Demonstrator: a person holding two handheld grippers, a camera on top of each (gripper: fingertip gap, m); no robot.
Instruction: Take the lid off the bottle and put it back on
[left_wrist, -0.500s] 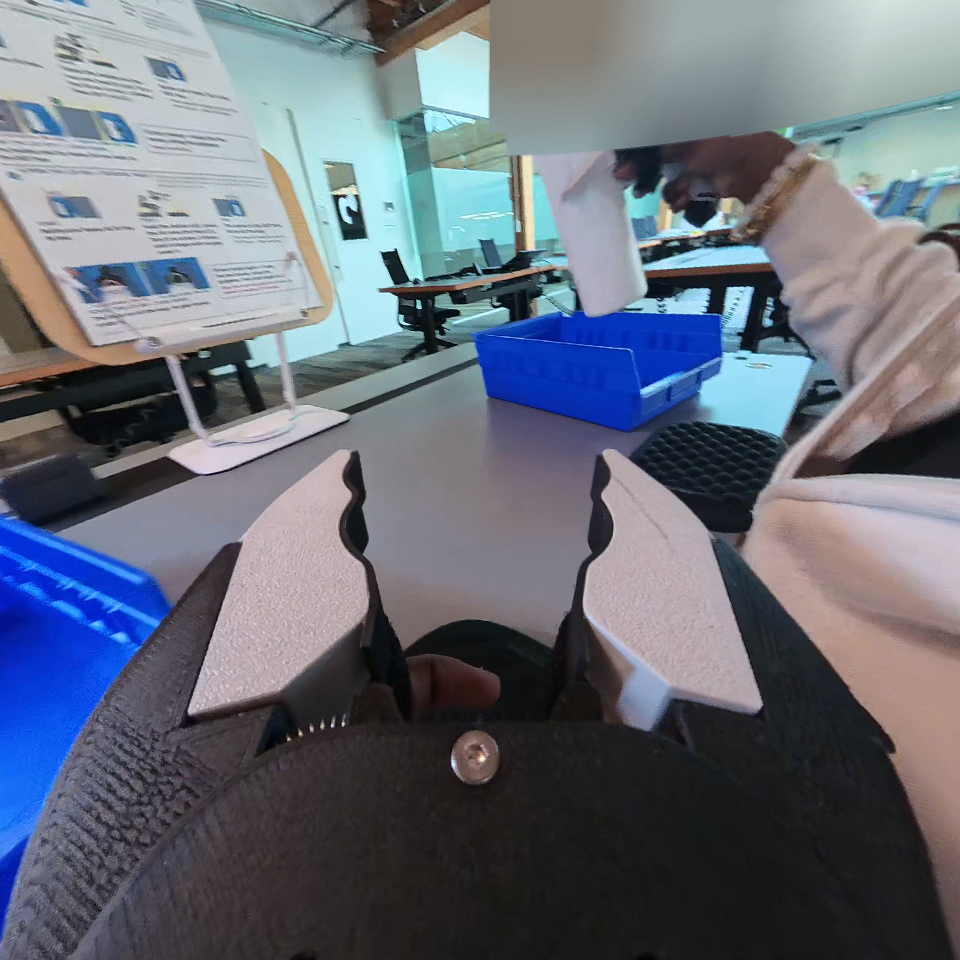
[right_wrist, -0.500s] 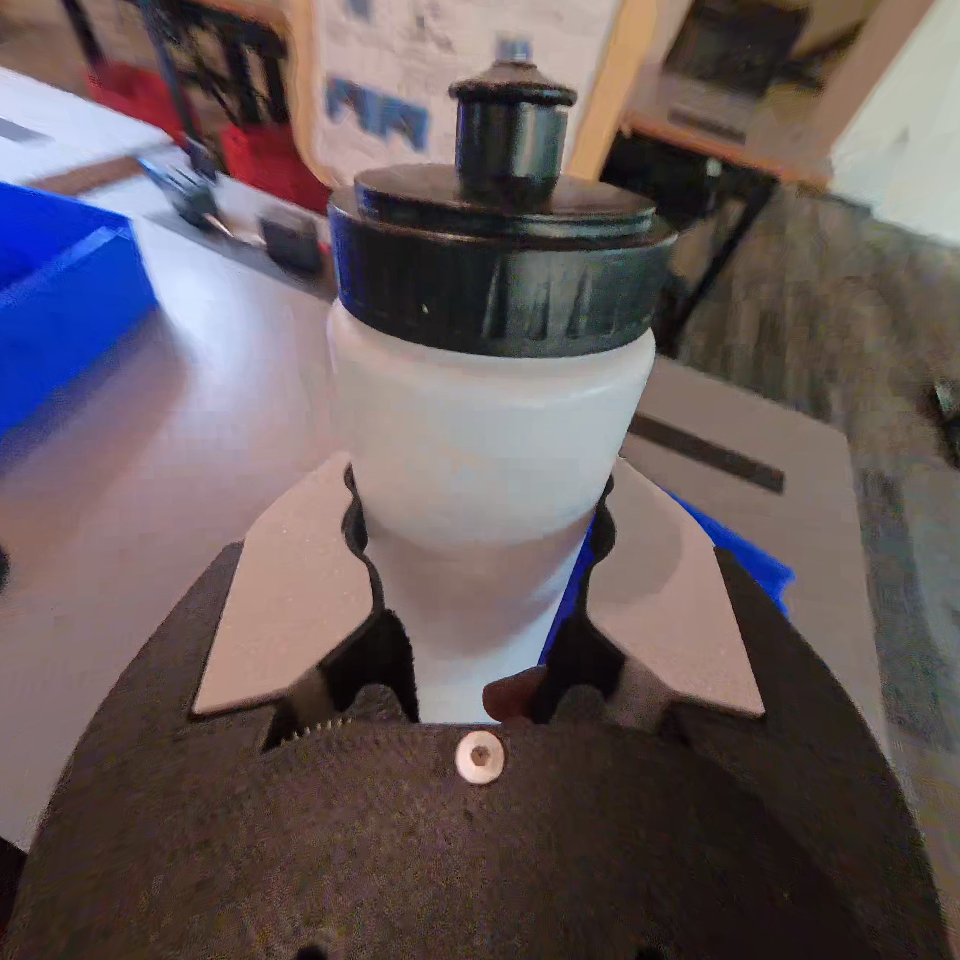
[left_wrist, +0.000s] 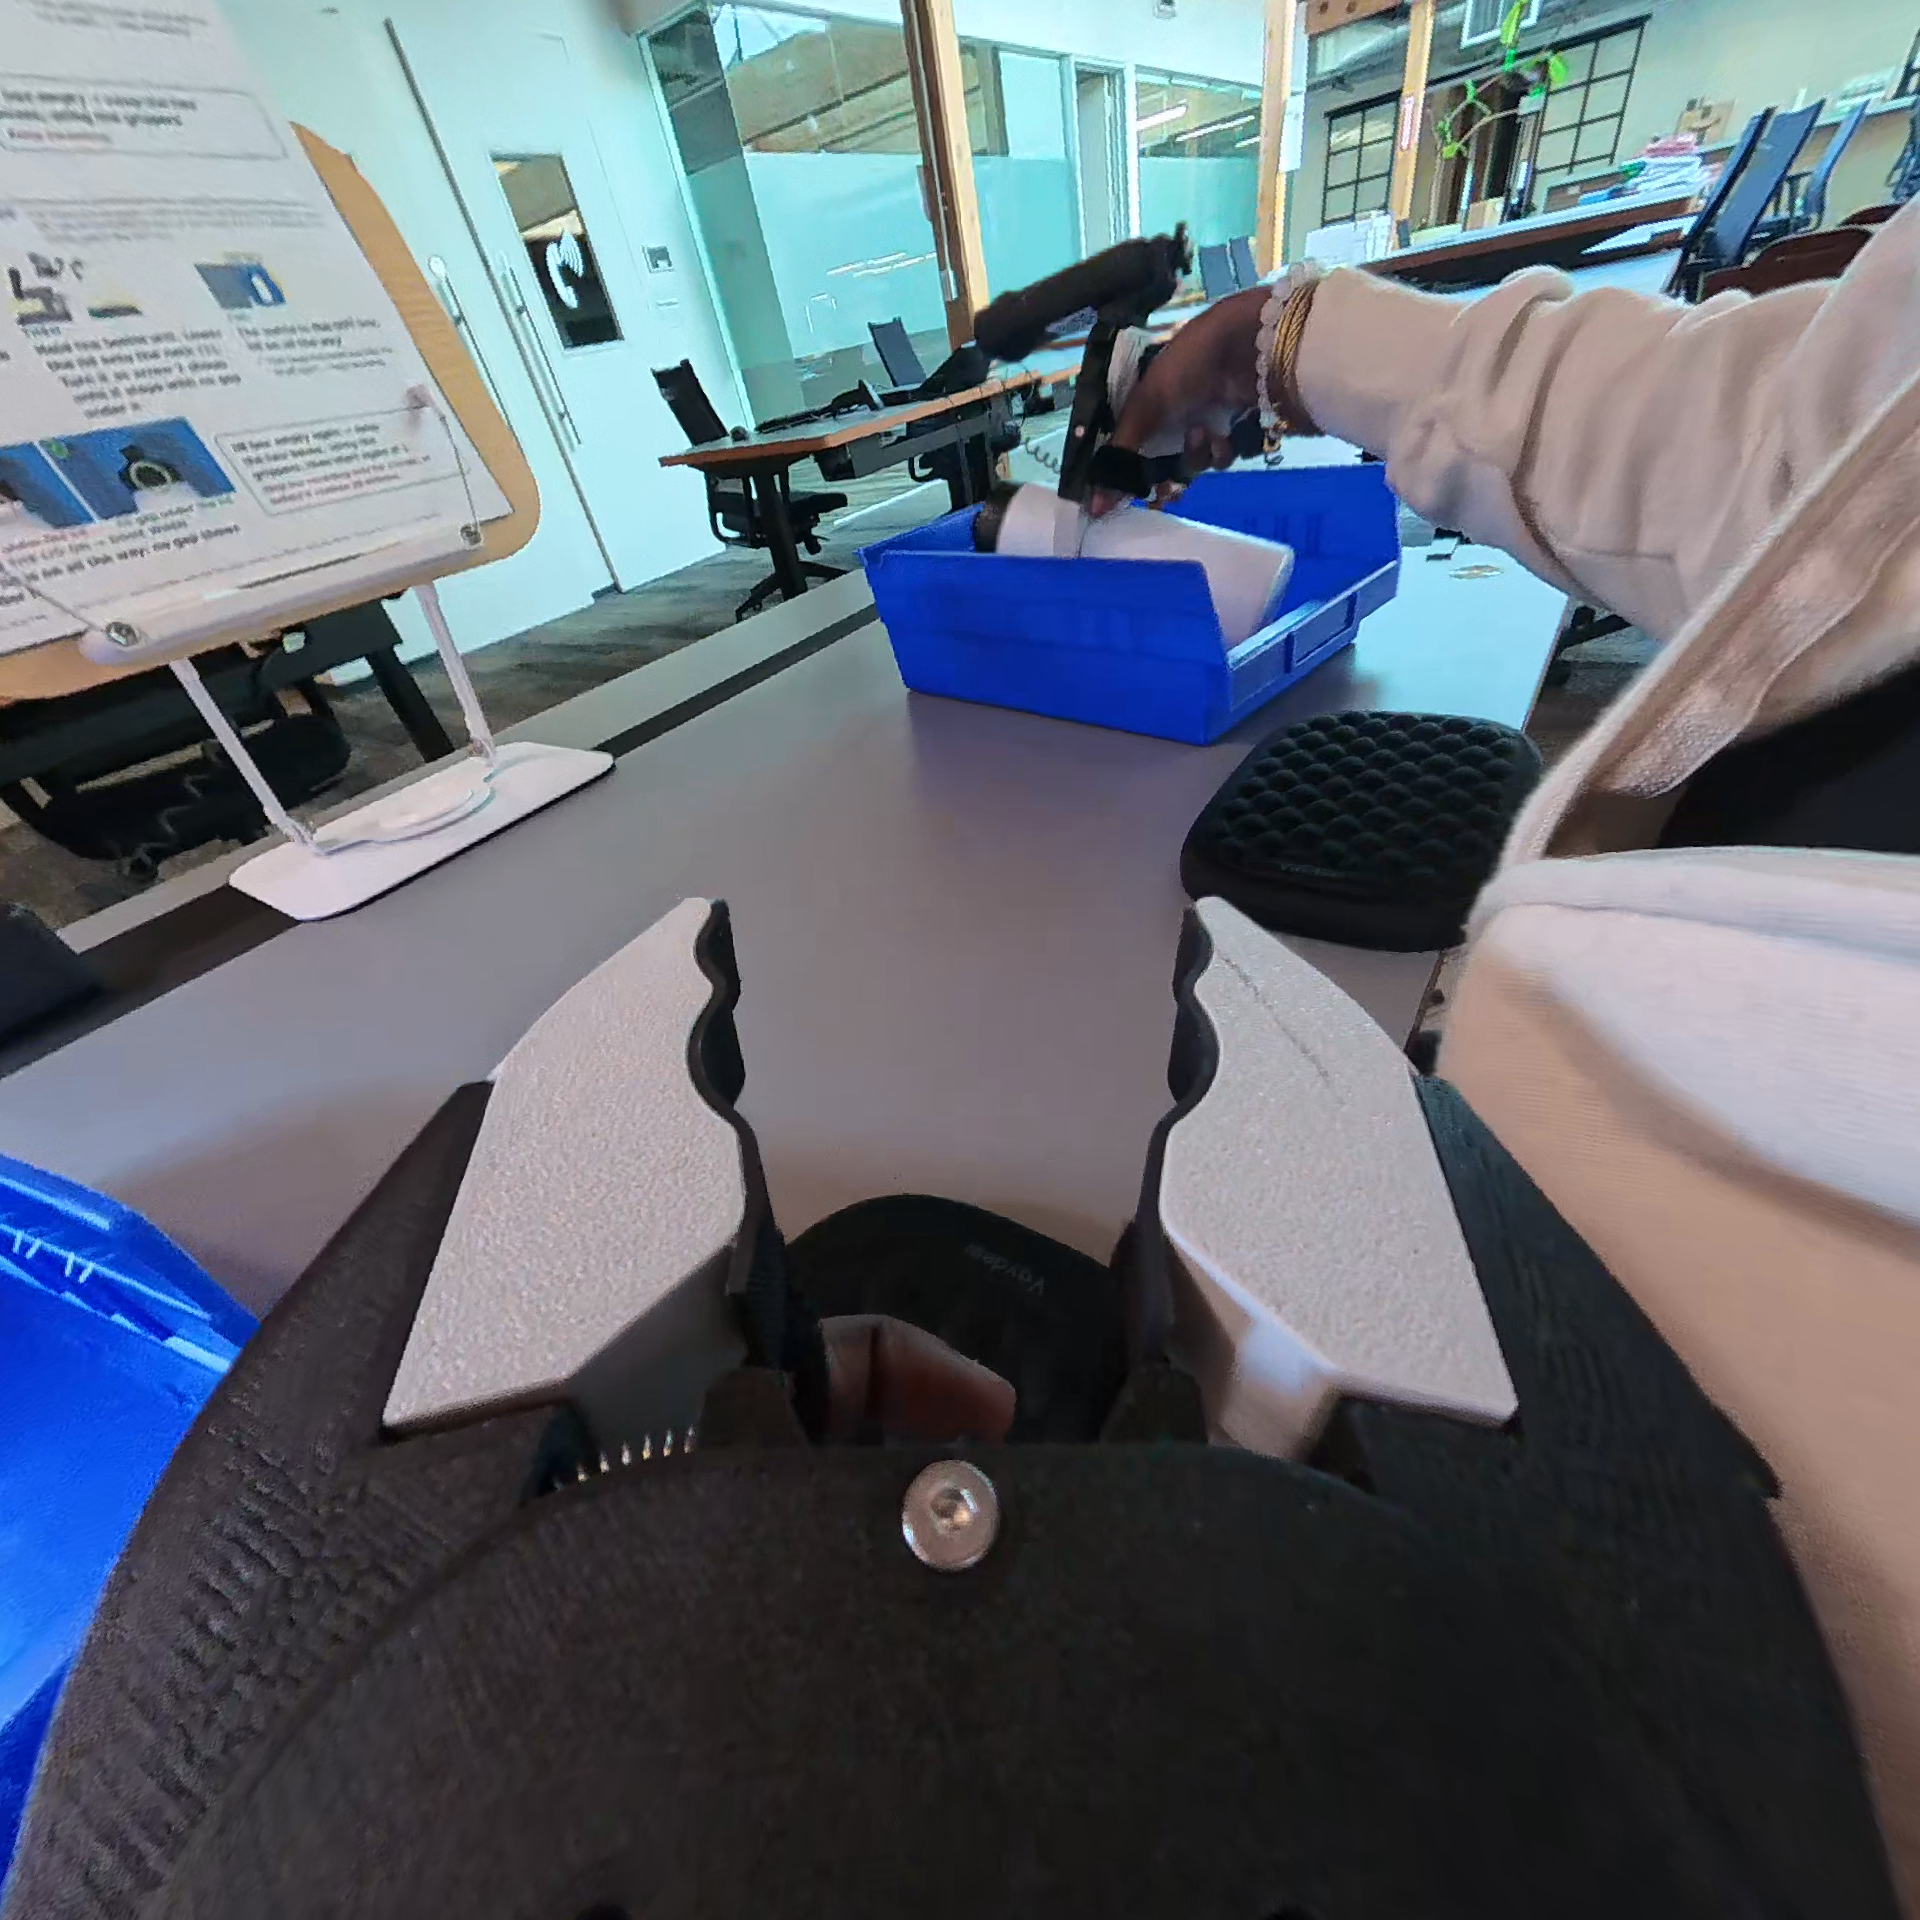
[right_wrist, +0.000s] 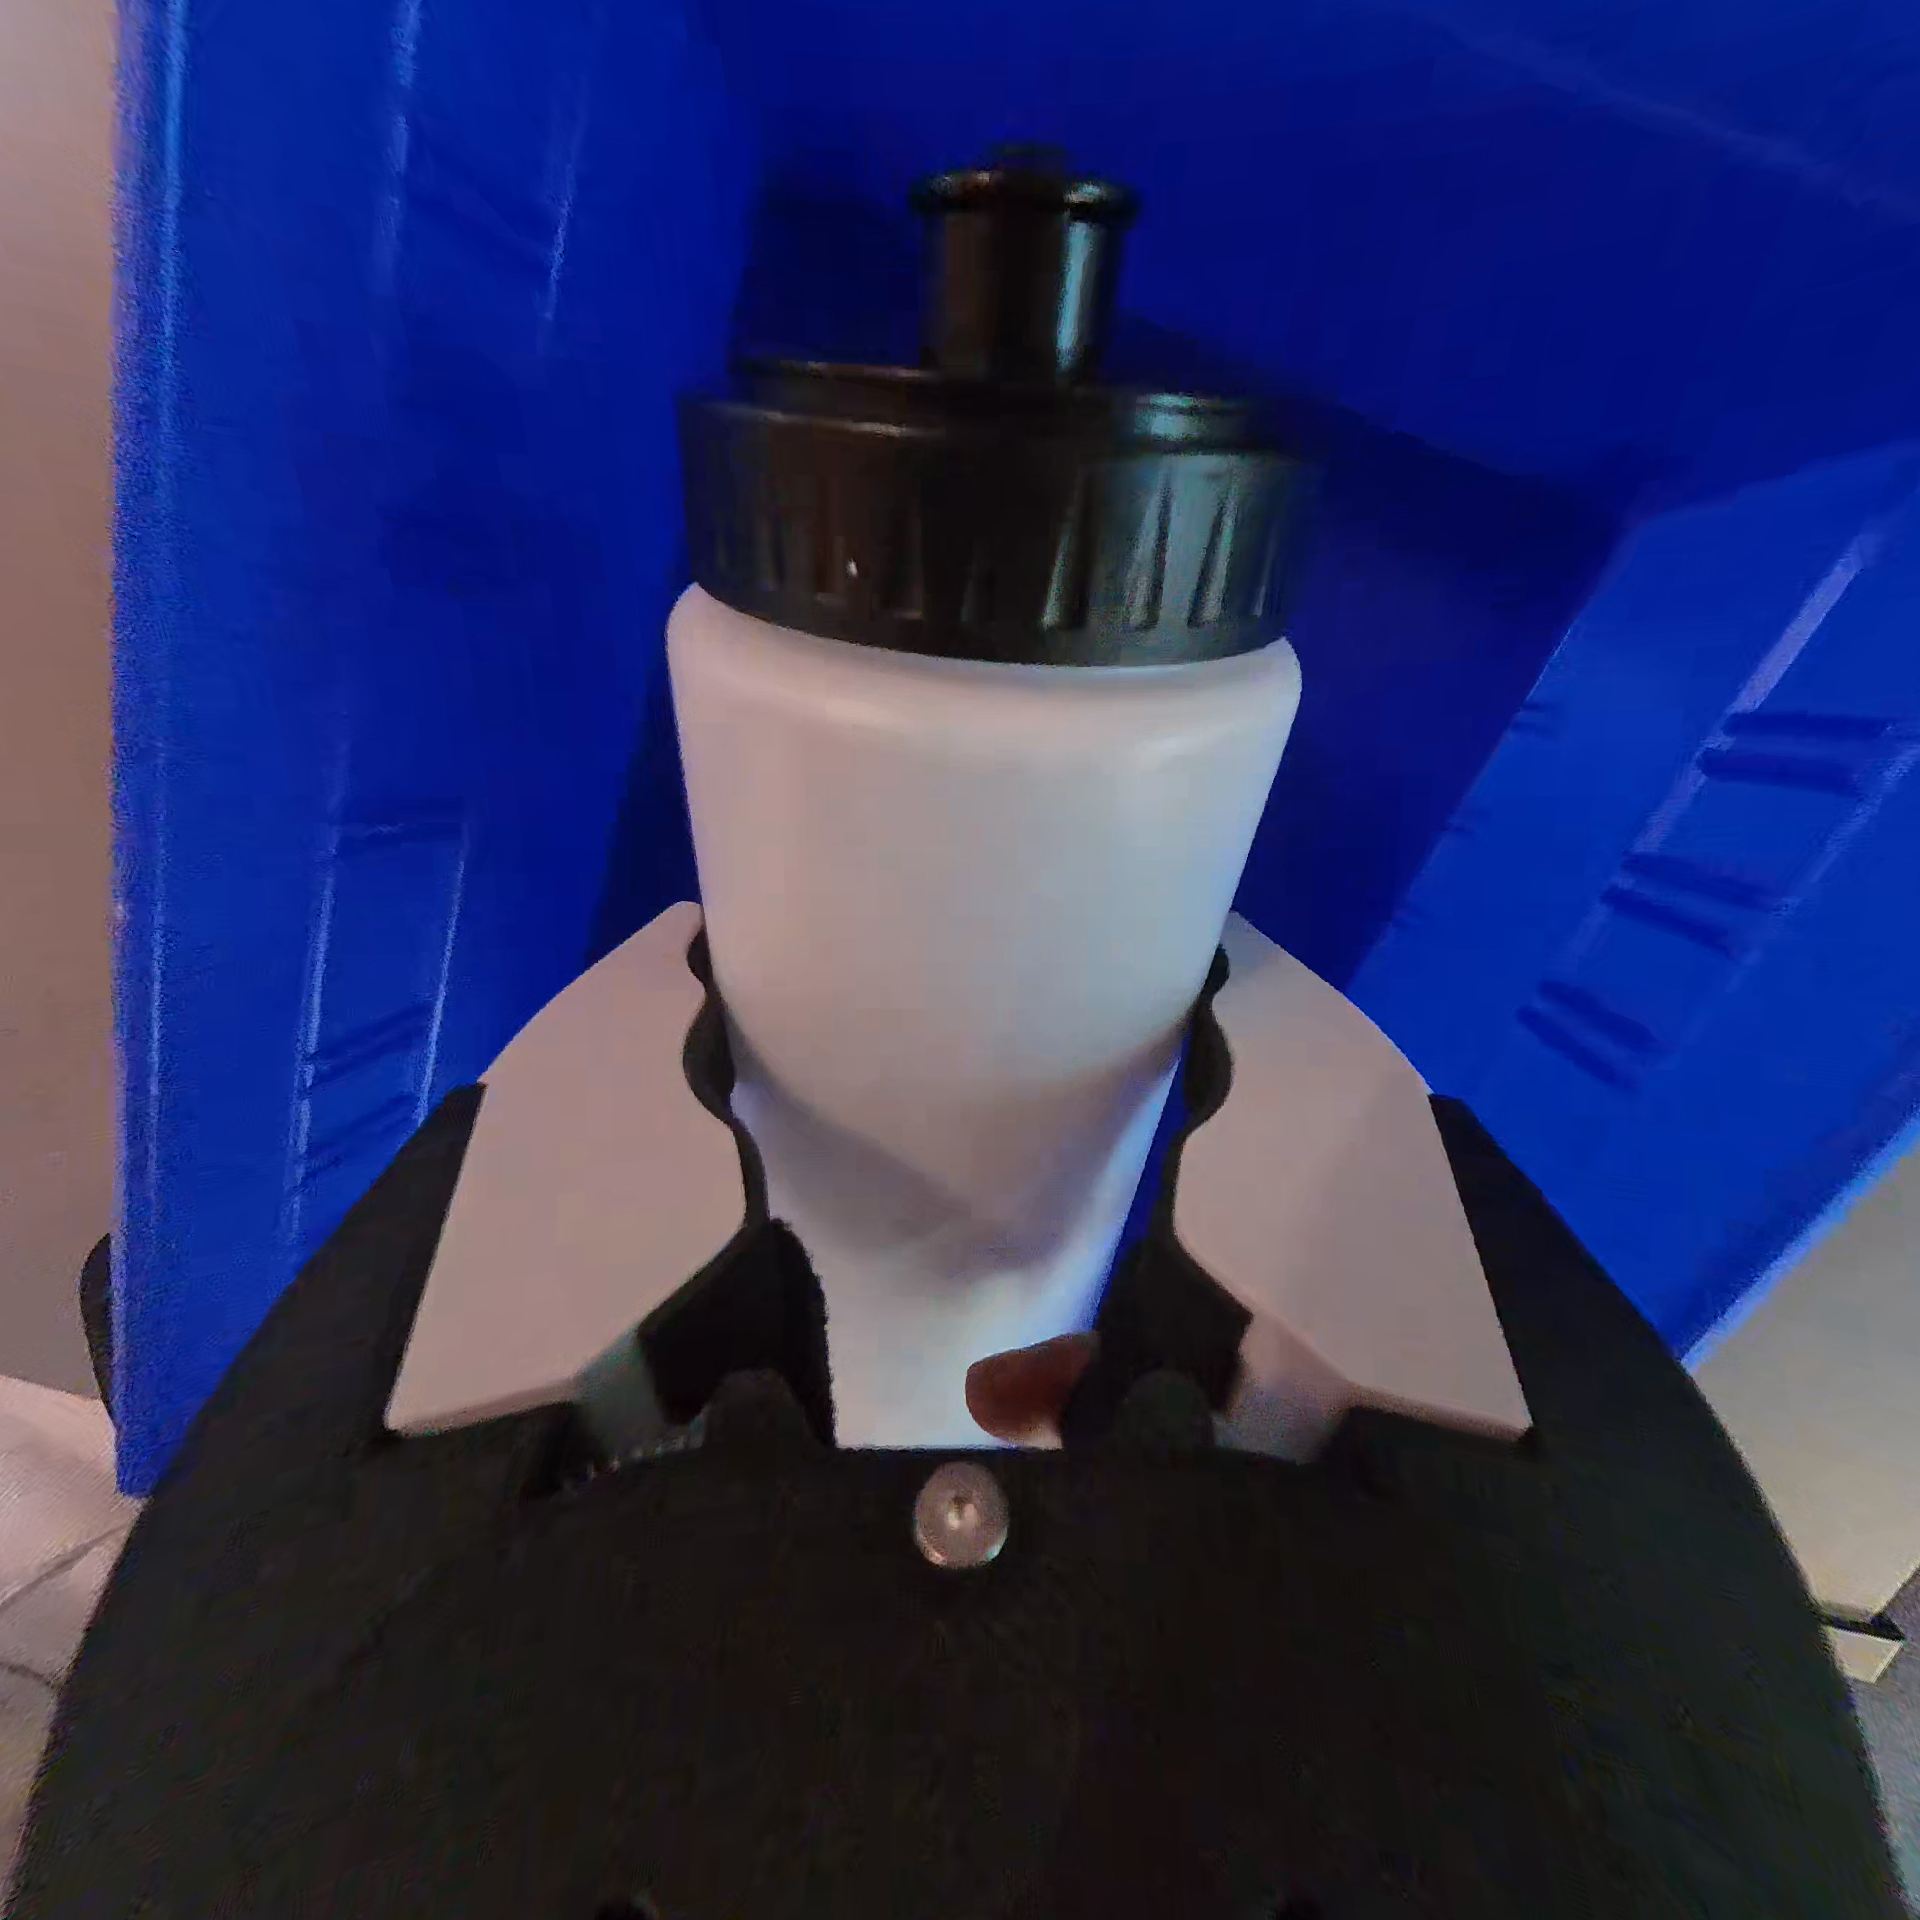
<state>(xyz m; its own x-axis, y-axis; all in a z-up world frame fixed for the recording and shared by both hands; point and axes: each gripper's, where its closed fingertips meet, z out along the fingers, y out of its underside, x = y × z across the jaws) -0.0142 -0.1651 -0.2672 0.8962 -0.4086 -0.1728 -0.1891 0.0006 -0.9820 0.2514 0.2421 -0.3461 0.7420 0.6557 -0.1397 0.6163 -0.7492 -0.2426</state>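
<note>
Here, at the far left, a blue bin corner sits beside the left gripper, whose jaws stand wide apart with nothing between them, above the grey table. A tilted instruction board on a white stand rises left of centre. Farther right, a second blue bin holds the white bottle, lying on its side with its black lid screwed on. The right gripper is closed on the bottle's body inside that bin. A black padded rest lies nearby.
</note>
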